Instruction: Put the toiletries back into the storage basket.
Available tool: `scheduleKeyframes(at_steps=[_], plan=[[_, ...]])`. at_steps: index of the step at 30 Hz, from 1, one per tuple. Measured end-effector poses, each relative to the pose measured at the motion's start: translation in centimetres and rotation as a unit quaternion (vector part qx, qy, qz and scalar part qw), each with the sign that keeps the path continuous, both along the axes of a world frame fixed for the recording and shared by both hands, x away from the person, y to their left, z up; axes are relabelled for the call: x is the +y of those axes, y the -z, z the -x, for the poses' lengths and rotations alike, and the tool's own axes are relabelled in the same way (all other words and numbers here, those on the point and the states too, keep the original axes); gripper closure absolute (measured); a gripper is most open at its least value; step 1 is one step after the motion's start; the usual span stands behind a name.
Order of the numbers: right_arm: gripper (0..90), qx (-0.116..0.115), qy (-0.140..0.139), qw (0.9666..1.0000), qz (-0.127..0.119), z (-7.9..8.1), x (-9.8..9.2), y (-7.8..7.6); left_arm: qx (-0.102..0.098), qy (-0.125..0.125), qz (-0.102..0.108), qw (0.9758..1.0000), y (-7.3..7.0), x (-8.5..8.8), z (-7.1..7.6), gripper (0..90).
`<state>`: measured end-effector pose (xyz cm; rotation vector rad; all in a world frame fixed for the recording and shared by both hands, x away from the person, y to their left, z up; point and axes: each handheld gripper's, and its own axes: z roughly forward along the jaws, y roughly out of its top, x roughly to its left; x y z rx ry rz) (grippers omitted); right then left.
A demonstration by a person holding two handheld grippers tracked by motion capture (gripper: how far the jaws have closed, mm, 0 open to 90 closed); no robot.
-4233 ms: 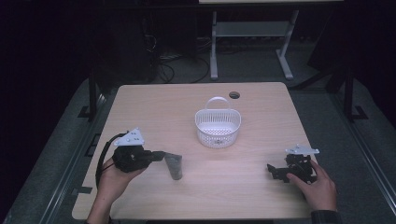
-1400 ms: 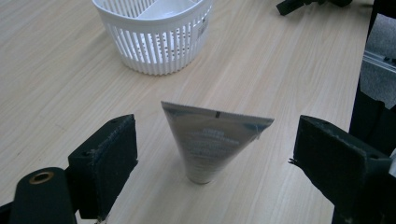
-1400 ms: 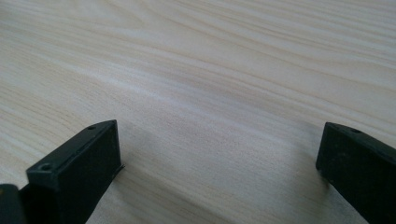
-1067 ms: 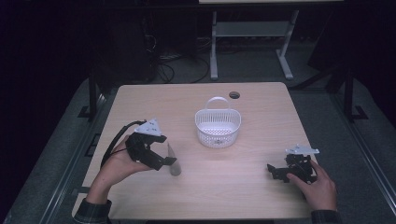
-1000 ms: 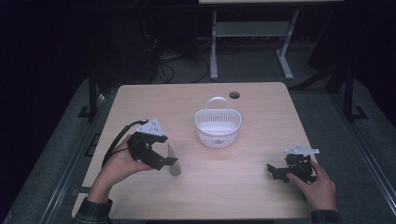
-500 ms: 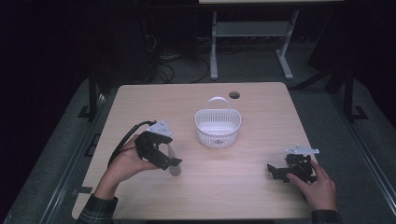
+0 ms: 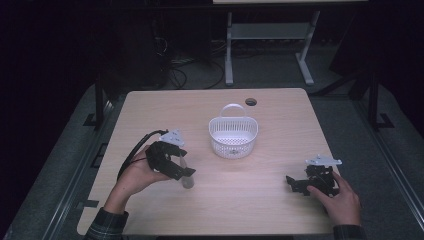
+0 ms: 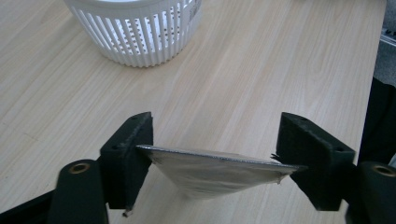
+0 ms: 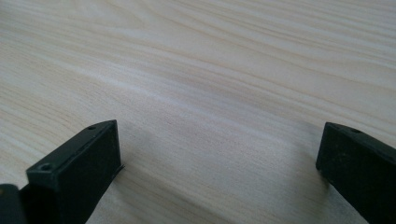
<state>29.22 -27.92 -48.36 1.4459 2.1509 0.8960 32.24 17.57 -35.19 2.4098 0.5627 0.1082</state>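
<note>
A small silver foil pouch stands on the wooden table, left of centre. My left gripper reaches over it, and its jaws have just been closing. The pouch's top edge spans from one pad to the other and touches both. In the high view the left gripper points right and down at the pouch. My right gripper rests on the table at the front right, held by a hand. Its jaws stand wide open over bare wood.
A white slotted plastic basket with a handle stands at the table's middle, behind and to the right of the pouch. A round cable hole sits near the far edge. A black cable trails from the left gripper.
The left hand has moved right, toward the pouch. Its jaws have come around the pouch's top and closed onto it. The right hand has kept still.
</note>
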Motion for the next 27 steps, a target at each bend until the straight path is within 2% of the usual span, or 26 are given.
scheduleKeyframes(at_steps=[9, 16, 27], plan=[[0.0, 0.000, 0.000, 1.0000, 0.000, 0.00, 0.00, 0.00, -0.003, -0.002, 0.000, 1.0000, -0.03, 0.00, 0.07, 29.7], [0.0, 0.000, 0.000, 1.0000, 0.000, 0.00, 0.00, 0.00, -0.014, -0.004, -0.003, 0.9999, -0.09, -0.13, 0.12, 29.8], [0.0, 0.000, 0.000, 1.0000, -0.001, 0.00, 0.01, 0.00, -0.010, -0.017, 0.009, 0.9998, -0.63, -0.17, -0.32, 29.9]])
